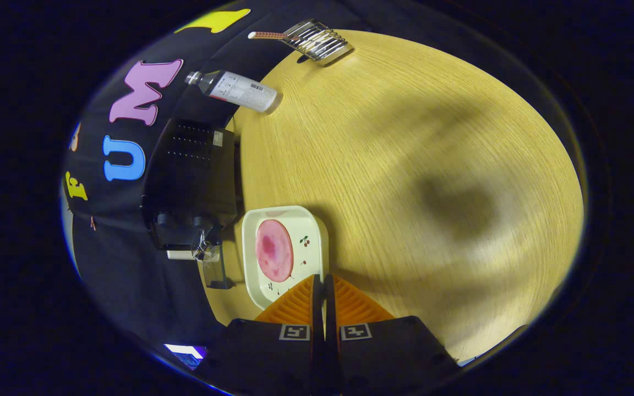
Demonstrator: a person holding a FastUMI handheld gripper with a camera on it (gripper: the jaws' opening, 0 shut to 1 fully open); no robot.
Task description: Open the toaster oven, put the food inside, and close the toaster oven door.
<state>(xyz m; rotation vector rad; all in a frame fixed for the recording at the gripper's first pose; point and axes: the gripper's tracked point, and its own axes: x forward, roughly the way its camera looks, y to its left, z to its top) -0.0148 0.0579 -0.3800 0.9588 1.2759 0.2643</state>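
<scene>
My gripper [322, 279] is shut, its fingers pressed together with nothing between them. The tips hover at the near rim of a white square plate [311, 231] with small cherry prints. A round pink slice of ham [274, 250] lies on the plate, just ahead and to the left of the fingers. Beyond the plate stands the black toaster oven [193, 176], at the edge of the wooden table [405, 165] against the booth wall. Its glass door [215, 270] hangs out from the front and looks open, with a pale handle [180, 254] beside it.
A plastic bottle [238, 91] lies on its side past the oven, at the table edge. Farther off rests a metal wire rack [321, 39] with a striped stick [267, 35] beside it. A wide stretch of bare tabletop lies to the right of the plate.
</scene>
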